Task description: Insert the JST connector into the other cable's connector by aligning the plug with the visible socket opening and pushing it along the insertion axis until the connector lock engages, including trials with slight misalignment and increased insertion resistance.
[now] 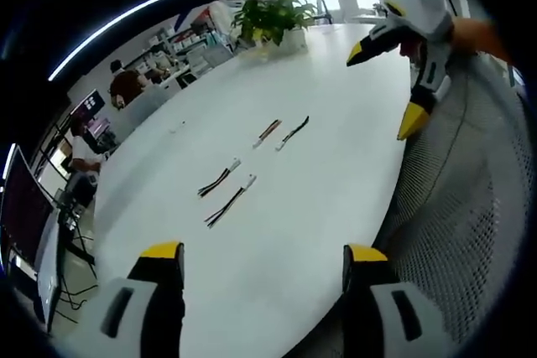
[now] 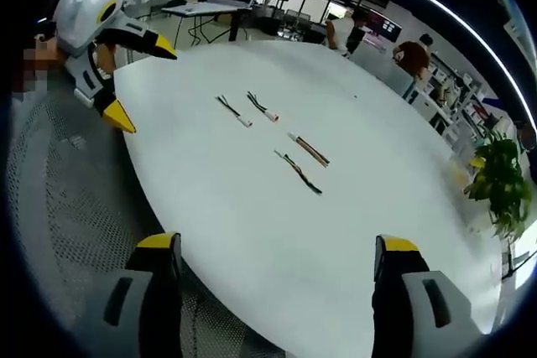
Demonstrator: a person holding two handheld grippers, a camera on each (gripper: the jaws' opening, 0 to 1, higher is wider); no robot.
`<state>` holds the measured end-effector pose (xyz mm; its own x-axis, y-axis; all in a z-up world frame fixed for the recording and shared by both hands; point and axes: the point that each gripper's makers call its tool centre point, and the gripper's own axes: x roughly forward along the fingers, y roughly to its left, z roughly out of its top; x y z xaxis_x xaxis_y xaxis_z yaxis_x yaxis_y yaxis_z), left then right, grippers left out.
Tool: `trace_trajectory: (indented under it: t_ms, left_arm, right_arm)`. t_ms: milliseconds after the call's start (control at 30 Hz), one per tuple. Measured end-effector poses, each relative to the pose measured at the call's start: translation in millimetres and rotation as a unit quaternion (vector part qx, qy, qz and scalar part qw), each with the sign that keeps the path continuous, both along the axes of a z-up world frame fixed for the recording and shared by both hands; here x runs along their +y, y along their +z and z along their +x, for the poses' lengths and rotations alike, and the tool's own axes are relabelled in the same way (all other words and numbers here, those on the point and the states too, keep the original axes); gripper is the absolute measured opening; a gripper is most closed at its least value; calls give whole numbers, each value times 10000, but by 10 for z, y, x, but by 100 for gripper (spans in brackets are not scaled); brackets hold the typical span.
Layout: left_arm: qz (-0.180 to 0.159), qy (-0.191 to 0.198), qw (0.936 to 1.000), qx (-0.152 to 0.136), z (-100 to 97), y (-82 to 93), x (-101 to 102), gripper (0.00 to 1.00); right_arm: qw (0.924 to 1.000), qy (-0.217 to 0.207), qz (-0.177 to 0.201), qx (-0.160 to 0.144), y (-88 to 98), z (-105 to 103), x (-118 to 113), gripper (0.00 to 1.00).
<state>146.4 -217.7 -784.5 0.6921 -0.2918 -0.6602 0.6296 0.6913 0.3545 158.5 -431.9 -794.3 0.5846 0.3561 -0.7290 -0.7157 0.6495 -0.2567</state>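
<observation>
White surface (image 1: 319, 165) spreads out ahead of both grippers, and four short cables lie on it, well apart from either one. Nothing is picked up yet, so I'd call this the very start: the approach, before any grasp.

In the left gripper view, the left gripper (image 1: 264, 262) hangs with its jaws wide apart and nothing between them. Straight ahead of it sit two cables with white ends (image 1: 226, 190); farther on lie a reddish cable (image 1: 268, 132) and a dark cable (image 1: 294, 132). The right gripper (image 1: 407, 56) shows up far ahead and to the right, its yellow tips spread, empty.

In the right gripper view, the right gripper (image 2: 277, 262) is also spread wide and holds nothing. The four cables lie ahead of it in a loose row, well out of reach of the jaws.

Which cable carries the plug and which the socket is too small to tell. Next, I'd judge, each gripper has to close in on one cable and grasp it just behind its connector, so the housings can then be brought face to face and lined up for the push. A grip too far back would let the wire flex under resistance.
</observation>
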Motion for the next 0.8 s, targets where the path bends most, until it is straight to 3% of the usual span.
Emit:
trace_trajectory:
  t_ms: [300,400,533,667,800]
  left_arm:
    - [54,16,10000,20,-1,-16,17,75]
    - [-67,87,9999,-8,16,11,23,75]
    - [-155,105,9998,-1,19,17,11,74]
    - [-199,76,9998,-28,18,32,-7,74]
    - [-201,247,9995,-7,40,30,56,78]
  right_arm:
    - [10000,-10,21,34,-8,-1,-1,94]
    - [10000,-8,22,20,-1,2,-3,94]
    - [9989,-20,459,-64,101,19,72,94]
    - [9981,103,562,-235,149,36,125,90]
    - [9982,90,580,-125,124,18,131,90]
